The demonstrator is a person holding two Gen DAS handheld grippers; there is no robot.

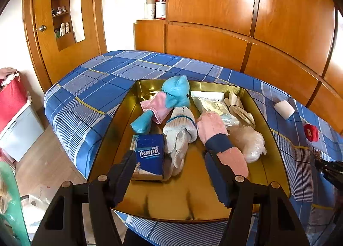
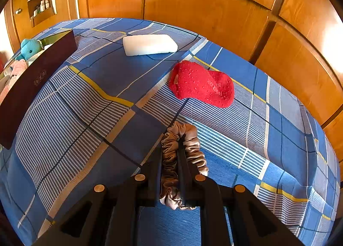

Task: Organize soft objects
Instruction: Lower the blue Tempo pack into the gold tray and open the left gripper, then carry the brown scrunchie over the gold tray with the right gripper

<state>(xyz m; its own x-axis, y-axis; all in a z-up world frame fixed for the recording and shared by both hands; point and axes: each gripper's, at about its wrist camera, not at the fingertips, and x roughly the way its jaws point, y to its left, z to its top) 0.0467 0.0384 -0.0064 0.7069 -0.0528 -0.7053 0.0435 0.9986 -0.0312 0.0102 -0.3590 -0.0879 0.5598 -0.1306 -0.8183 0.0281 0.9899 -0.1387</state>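
A gold-lined box [image 1: 276, 138] sits on the blue plaid bed. It holds a blue plush toy [image 1: 175, 93], a pink cloth, a white knitted glove [image 1: 182, 132], a Tempo tissue pack [image 1: 149, 156], a pink and navy sock [image 1: 216, 136], a wipes pack and a plastic bag. My left gripper [image 1: 169, 153] hovers over the box's near end, open, gripping nothing. My right gripper [image 2: 171, 145] is shut on a taupe satin scrunchie [image 2: 193, 138] just above the sheet. Beyond it lie a red sock [image 2: 201, 84] and a white block [image 2: 150, 44].
The box's dark outer wall [image 2: 32, 87] stands to the left of the right gripper. Wooden wardrobe panels [image 1: 214, 10] run behind the bed. On the floor at the left stand a red bag [image 1: 10, 98] and a grey bin [image 1: 21, 128].
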